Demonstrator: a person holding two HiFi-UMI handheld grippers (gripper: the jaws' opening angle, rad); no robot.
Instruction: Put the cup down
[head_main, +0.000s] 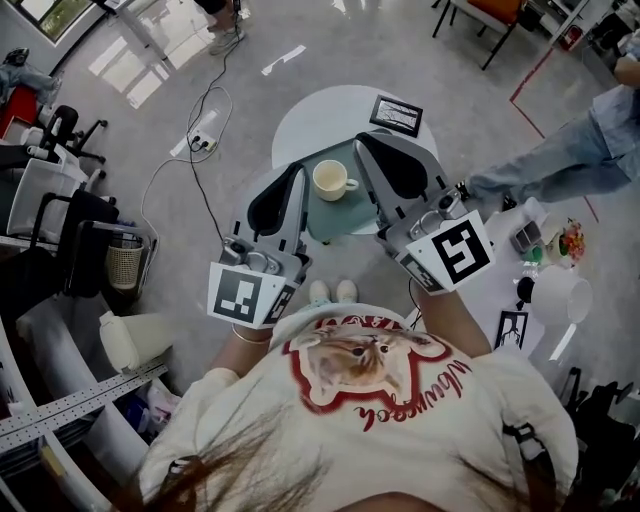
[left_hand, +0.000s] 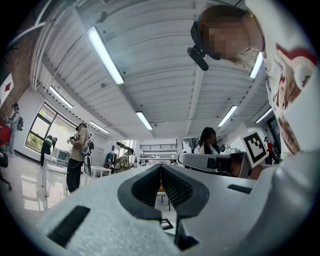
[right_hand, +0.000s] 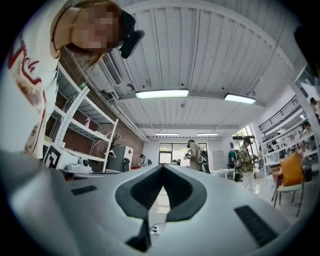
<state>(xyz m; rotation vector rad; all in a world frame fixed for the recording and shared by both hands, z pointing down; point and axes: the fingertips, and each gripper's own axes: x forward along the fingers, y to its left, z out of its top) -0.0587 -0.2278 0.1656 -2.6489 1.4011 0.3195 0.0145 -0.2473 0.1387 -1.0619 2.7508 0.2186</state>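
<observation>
1. The person stands at a round white table (head_main: 300, 125) with one gripper in each hand. Both grippers point forward over the table's near edge.
2. The cup (head_main: 333, 180) is cream with one handle. It stands upright on a teal square mat (head_main: 326, 222) at the near side of the table. The handle points toward the person's right.
3. In the head view the cup sits between the two grippers. It touches neither of them.
4. The left gripper (head_main: 296, 176) is held just to the left of the mat. In the left gripper view its jaws are pressed together at the tips. Nothing is between them, and only the room and ceiling lights show beyond.
5. The right gripper (head_main: 366, 146) is held just to the right of the cup, with its tips reaching further across the table than the left gripper's. In the right gripper view its jaws meet at the tips, leaving a narrow wedge of floor visible below. They grip nothing.
6. A dark-framed panel (head_main: 396, 115) lies on the far right part of the table, apart from the cup and mat.
7. A power strip (head_main: 203, 138) with a trailing cable lies on the floor to the left of the table.
8. The person's white shoes (head_main: 331, 291) show at the table's near edge.
</observation>
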